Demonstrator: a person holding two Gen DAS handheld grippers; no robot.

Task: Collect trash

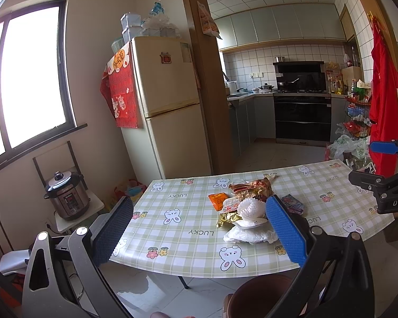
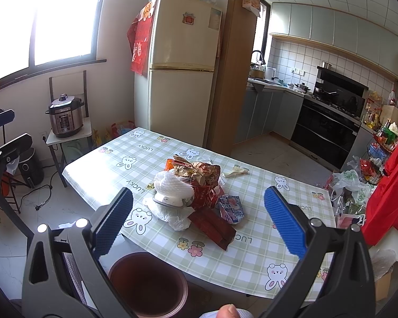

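Both grippers hung short of the counter (image 2: 156, 148) with nothing in them: the left gripper (image 1: 199, 228) had its fingers spread wide, and the right gripper (image 2: 197, 220) likewise stood fully apart. The trash pile (image 2: 193, 185) lay ahead of the right fingers and between them in line of sight, out of reach of the pads; from the left wrist it sat just beyond the right-hand blue finger (image 1: 285, 228). A brown bin (image 2: 146, 283) waited below the near counter edge, under the right gripper's left finger.

The heap looked risky to me. The white foam net (image 2: 172, 185), crumpled tissue (image 2: 169, 213) and foil wrappers (image 2: 199, 171) overlapped, so a pinch on one piece might drag others off the edge and onto the floor rather than into the bin. Thin foil could slide from the pads.

The checked, glossy cloth with rabbits covered the counter. Behind stood a cream fridge (image 2: 183, 66), a pressure cooker (image 2: 65, 116) on a small stand, and the kitchen beyond.
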